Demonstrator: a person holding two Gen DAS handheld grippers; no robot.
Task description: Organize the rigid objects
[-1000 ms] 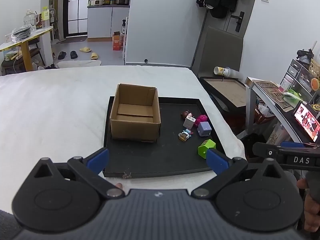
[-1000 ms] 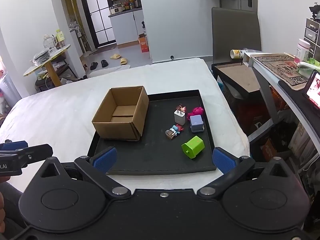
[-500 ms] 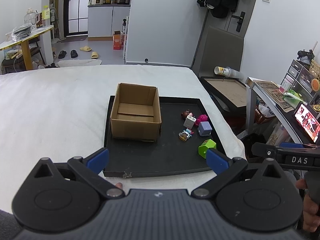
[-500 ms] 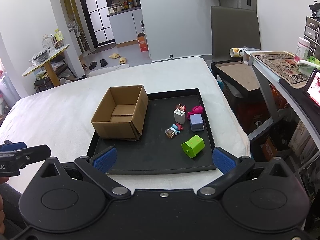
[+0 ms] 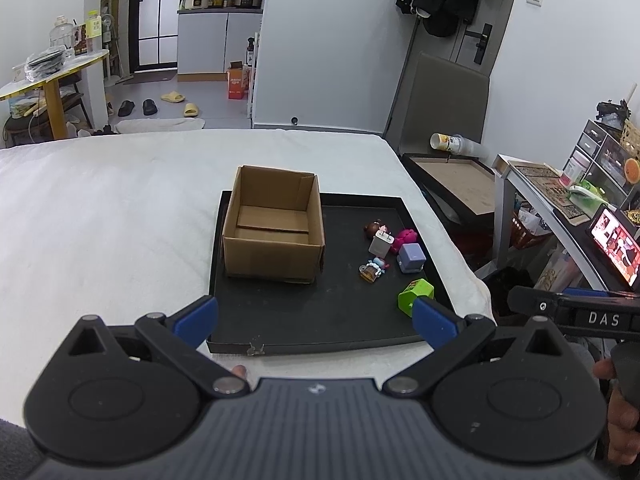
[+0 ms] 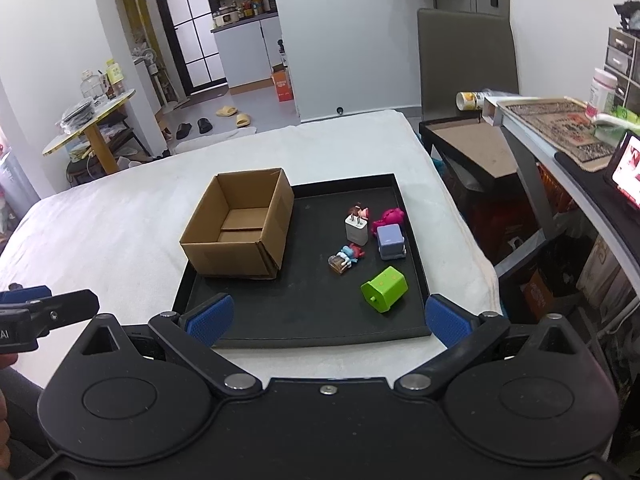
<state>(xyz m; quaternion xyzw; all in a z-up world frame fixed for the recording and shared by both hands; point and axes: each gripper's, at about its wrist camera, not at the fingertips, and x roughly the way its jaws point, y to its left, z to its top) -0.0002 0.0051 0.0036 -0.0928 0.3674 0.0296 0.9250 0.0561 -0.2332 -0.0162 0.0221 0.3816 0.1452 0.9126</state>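
Note:
An empty open cardboard box [image 5: 273, 227] [image 6: 240, 225] stands on the left half of a black tray [image 5: 280, 312] [image 6: 304, 312] on a white bed. On the tray's right half lie a white charger plug [image 6: 356, 230], a pink toy [image 6: 390, 217], a lilac cube [image 6: 391, 242], a small doll figure [image 6: 346, 258] and a green block [image 6: 385, 289] [image 5: 416, 295]. My left gripper [image 5: 316, 322] is open and empty, hovering before the tray's near edge. My right gripper [image 6: 326, 320] is open and empty, also at the near edge.
The white bed [image 5: 100, 216] extends left and far of the tray. To the right stand a low stand with a framed board [image 5: 452, 178], a desk with a lit phone [image 5: 616, 240] and a grey chair [image 6: 464, 52].
Both grippers have held nearly still, with only a slight drift of view. Nothing on the tray has moved.

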